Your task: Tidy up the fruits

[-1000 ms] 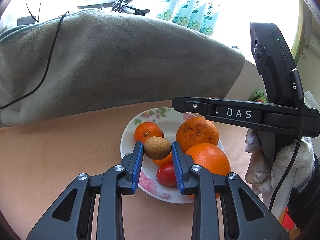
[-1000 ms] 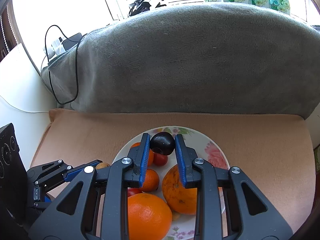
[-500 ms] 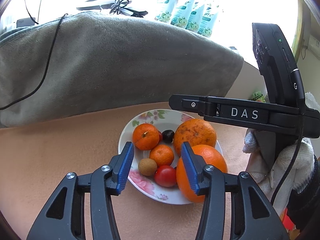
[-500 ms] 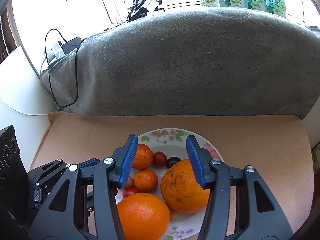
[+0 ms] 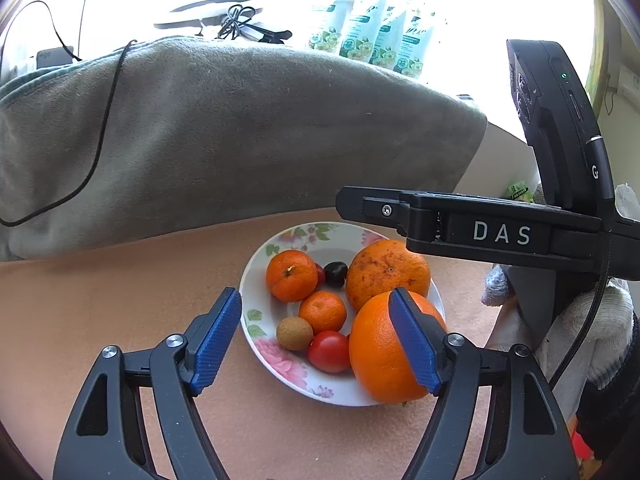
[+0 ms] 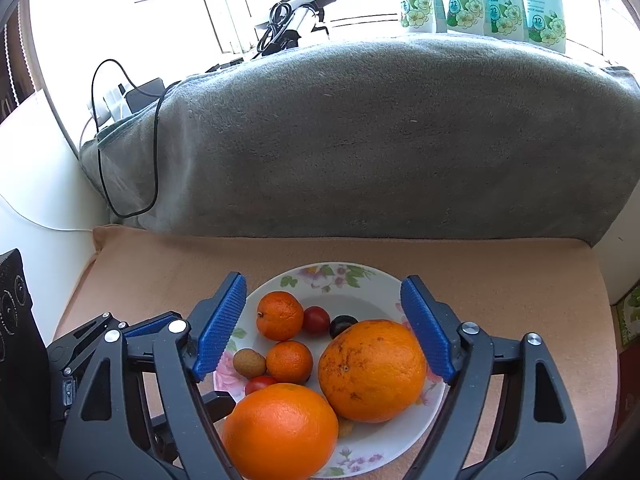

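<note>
1. Behind everything, a grey blanket (image 6: 380, 136) was draped over a long bulky shape along the back, with a black cable (image 6: 120, 168) looping down its left end and a row of pale green floral bottles (image 6: 484, 0) standing in the bright window above it.
2. In front of the blanket lay a peach-coloured cloth surface (image 6: 520, 280), and the floral plate (image 5: 256, 280) rested flat on it.
3. Both grippers hung over the plate's near side. The left gripper (image 5: 316, 336) had just been opening; its blue pads stood well apart and pressed on nothing, though fruit on the plate showed between them. The right gripper (image 6: 324, 328) had likewise just been opening and stood wide, clamped on nothing (its black frame, lettered DAS, crossed the left view, held by a white-gloved hand (image 5: 592, 328)).
4. Two big oranges sat on the plate: a smooth bright orange (image 6: 280, 432) nearest the cameras and a speckled orange (image 6: 372, 368) just behind it, apparently touching it.
5. Two mandarins came next, the larger mandarin (image 6: 280, 316) farther back, the smaller mandarin (image 6: 289, 361) mid-plate.
6. Smallest were a red tomato (image 5: 329, 350) beside a brown longan (image 5: 294, 333) at the near rim, a second tomato (image 6: 315, 320) and a dark plum-like fruit (image 6: 342, 325) farther back, all lying free on the plate.
</note>
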The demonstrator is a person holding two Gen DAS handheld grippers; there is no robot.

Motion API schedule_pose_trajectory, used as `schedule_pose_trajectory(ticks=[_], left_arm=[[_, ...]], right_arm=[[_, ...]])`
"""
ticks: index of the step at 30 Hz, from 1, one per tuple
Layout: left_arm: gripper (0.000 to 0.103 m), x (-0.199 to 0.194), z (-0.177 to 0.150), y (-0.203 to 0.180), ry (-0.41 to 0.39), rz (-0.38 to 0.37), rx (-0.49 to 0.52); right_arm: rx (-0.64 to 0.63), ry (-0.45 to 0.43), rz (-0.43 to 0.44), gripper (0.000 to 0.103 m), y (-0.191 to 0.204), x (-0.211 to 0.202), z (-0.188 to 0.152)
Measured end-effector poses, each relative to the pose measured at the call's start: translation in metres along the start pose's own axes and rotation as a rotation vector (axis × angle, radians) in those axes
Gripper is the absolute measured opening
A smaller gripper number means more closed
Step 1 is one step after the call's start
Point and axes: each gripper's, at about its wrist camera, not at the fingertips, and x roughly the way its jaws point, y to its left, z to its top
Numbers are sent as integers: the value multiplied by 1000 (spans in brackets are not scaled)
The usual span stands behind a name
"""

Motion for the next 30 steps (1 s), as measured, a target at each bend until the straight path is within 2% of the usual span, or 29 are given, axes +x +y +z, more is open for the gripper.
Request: schedule_pose_trajectory(ticks=[10, 13, 30], left_arm=[[77, -5, -4, -1, 10, 16, -5], [77, -6, -4, -2, 12, 16, -4], [77, -11, -6, -5, 6, 22, -4]], right_arm=[[4, -13, -19, 92, -1, -5, -2], [0, -18, -30, 99, 0, -7, -4], [-1, -48, -84, 99, 4, -29, -12]])
